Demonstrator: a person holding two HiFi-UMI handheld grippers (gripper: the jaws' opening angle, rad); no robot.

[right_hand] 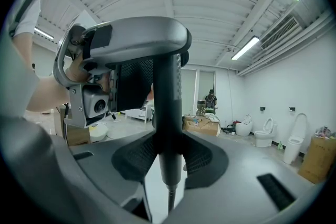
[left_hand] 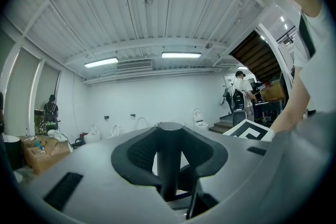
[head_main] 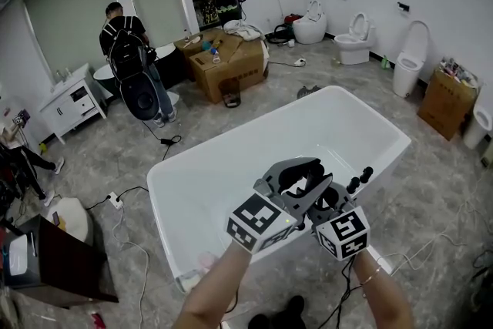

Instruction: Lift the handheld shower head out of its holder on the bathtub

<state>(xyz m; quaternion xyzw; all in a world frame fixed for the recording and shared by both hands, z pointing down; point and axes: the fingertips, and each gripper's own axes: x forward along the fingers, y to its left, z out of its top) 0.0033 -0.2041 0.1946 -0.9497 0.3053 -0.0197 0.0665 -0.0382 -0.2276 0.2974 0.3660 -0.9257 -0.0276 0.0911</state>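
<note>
A black stick-shaped shower head (right_hand: 169,113) stands upright between the jaws of both grippers, above the near rim of the white bathtub (head_main: 231,136). My right gripper (right_hand: 169,157) is shut on its lower part, and a thin hose end hangs below the pads. My left gripper (left_hand: 169,147) is shut on it higher up, with the flat top of the shower head (left_hand: 169,127) just above the pads. In the head view the left gripper (head_main: 304,179) lies over the right gripper (head_main: 330,203) and hides the shower head. The holder is not visible.
Black tap knobs (head_main: 359,179) stand on the tub rim just right of the grippers. Cables (head_main: 127,200) trail on the floor left of the tub. Cardboard boxes (head_main: 227,62), toilets (head_main: 356,38) and two people (head_main: 127,50) are farther back.
</note>
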